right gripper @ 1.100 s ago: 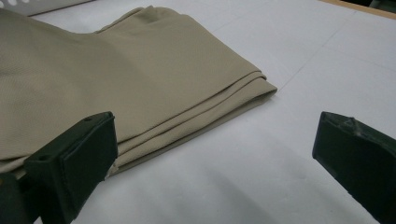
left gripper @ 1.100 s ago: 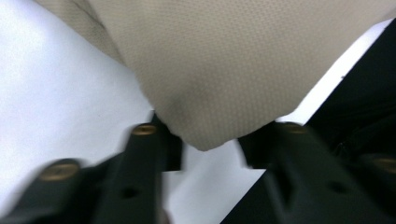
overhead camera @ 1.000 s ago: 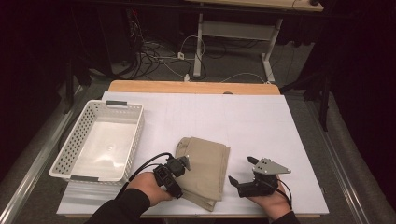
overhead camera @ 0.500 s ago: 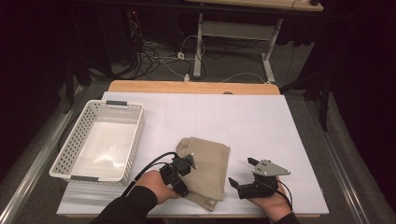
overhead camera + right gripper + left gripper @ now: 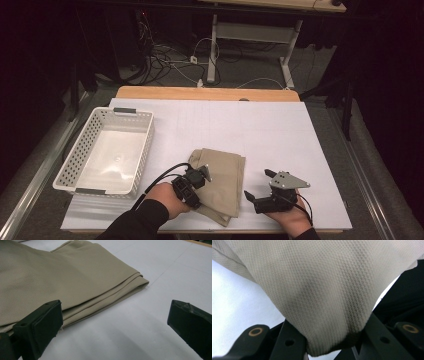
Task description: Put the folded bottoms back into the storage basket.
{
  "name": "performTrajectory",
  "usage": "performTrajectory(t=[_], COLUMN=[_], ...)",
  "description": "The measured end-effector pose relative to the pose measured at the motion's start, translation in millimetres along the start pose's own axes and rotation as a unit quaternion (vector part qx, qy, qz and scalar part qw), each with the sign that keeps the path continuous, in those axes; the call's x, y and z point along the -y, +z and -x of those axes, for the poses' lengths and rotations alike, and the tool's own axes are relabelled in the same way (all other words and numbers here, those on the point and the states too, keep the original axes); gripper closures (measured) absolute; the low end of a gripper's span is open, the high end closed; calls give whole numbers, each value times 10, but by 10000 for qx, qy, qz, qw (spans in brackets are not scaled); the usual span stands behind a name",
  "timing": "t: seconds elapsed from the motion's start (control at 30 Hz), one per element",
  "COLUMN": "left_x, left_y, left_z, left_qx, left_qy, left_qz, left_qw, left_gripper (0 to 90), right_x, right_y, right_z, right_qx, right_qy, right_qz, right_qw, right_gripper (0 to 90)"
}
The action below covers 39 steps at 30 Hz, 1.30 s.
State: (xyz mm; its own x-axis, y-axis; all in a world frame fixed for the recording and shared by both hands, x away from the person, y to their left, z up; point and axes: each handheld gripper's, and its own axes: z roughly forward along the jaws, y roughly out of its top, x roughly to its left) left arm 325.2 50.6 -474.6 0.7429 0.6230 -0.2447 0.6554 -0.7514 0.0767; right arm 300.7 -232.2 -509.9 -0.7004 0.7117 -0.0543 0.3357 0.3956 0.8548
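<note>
A folded tan cloth [image 5: 226, 172] lies on the white sheet near the table's front edge. My left gripper [image 5: 199, 176] sits at the cloth's left edge; its jaws have just been closing, and in the left gripper view the cloth [image 5: 324, 290] is bunched tight between them, with my left gripper [image 5: 329, 345] pressing on it. To the right of the cloth my right gripper [image 5: 257, 184] rests on the sheet with its jaws wide apart. In the right gripper view the cloth's layered edge [image 5: 75, 282] lies past the left jaw, and nothing is between the jaws of my right gripper [image 5: 112, 322].
A white perforated basket [image 5: 75, 150] stands at the left of the table, with nothing in it. The white sheet [image 5: 280, 125] stretches bare behind the cloth to the wooden back edge [image 5: 205, 93]. Cables and a desk frame lie on the floor beyond.
My left gripper has edged forward onto the cloth's left edge and its jaws have closed on the fabric. The right gripper has stayed where it was.
</note>
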Motion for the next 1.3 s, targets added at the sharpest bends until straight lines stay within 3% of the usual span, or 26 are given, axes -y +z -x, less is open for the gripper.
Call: performTrajectory(t=[0.3,0.6,0.87,0.97,1.13,1.17,1.27,1.3], left_x=[64,241,355,337,336,336,339,342], left_y=[-55,-143,-94,-76,-67,-65,-64,-62], left_z=[-36,-109,-154,-160,-174,-175,-179,-182], left_qx=[-109,-209,-116,-109,-71,-73,-59,-49], left_qy=[-44,-125,-98,-76,-37,-30,-12,-9], left_qz=[40,77,75,40,49,51,53,67], left_qw=[9999,9997,9999,9999,10000,10000,10000,10000], left_gripper=[736,736,735,735,734,734,734,734], right_x=[9,6,-62,-112,-228,-272,-329,-382], right_y=[-19,37,107,166,317,406,514,631], right_z=[6,-47,-84,-90,-62,-32,4,61], right_qx=[8,-131,-315,-260,-254,-173,-65,5], right_qy=[15,-7,321,361,655,773,844,909], right_qz=[20,-31,33,-13,-106,-214,-353,-508], right_qw=[10000,9999,9990,9990,9975,9966,9958,9946], right_gripper=[6,7,33,68,215,275,299,312])
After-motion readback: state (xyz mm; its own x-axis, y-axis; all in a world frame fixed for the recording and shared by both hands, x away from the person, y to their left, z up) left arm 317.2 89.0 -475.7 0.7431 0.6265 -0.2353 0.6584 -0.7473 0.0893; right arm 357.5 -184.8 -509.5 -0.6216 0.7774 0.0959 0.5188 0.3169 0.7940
